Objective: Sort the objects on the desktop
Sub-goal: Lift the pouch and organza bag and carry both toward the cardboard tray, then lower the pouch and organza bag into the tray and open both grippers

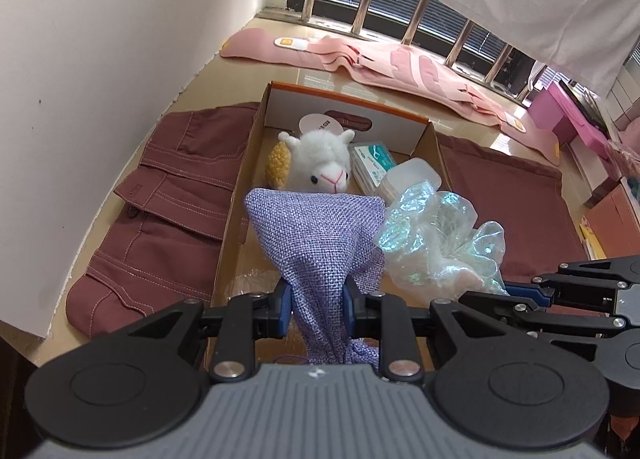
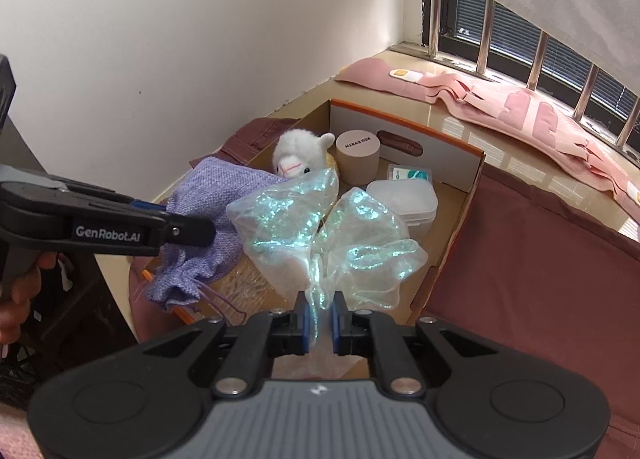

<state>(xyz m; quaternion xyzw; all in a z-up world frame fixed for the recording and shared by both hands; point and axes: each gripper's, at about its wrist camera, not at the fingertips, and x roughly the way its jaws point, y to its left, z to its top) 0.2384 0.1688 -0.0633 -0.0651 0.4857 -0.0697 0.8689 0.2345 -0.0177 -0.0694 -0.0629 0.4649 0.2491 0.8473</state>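
Left gripper (image 1: 316, 299): jaws clamped on purple burlap pouch (image 1: 320, 231), held above cardboard box (image 1: 432, 139). Right gripper (image 2: 319, 323): jaws pinching iridescent organza bag (image 2: 320, 235), just beside pouch. In box: alpaca plush (image 1: 320, 163), floss case (image 1: 372, 163), clear plastic container (image 2: 404, 199).

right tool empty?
No: the right tool is shut on the neck of the iridescent organza bag above the cardboard box.
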